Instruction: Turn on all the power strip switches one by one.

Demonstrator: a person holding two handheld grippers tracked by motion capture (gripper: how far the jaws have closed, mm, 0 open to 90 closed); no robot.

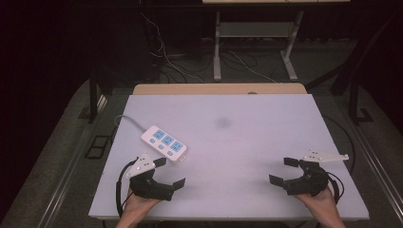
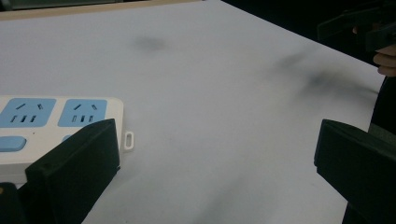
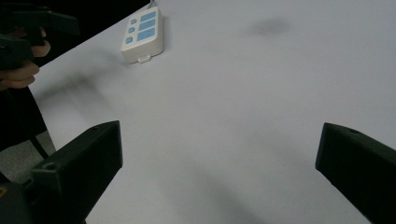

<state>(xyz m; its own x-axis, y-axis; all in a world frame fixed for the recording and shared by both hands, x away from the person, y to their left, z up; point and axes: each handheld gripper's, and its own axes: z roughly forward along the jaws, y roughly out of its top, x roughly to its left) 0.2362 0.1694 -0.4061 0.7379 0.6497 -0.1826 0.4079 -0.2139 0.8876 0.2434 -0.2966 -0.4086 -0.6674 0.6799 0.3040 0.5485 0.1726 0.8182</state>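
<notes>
This looks like a lab or test room rather than a home. A plain white rectangular tabletop [image 1: 247,142] stands on a grey carpeted floor [image 1: 62,156] against dark surroundings. Behind it, loose white cables [image 1: 166,59] trail across the floor beside the grey metal legs of another bench [image 1: 217,47].

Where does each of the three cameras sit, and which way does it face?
High view: above the person's side, looking forward and down on the white table; both forearms, left gripper and right gripper show.
Left gripper view: rides the left gripper, looking across the table past its open jaws; the other hand shows top right.
Right gripper view: rides the right gripper, open jaws facing the far left.
All three share the power strip.
</notes>
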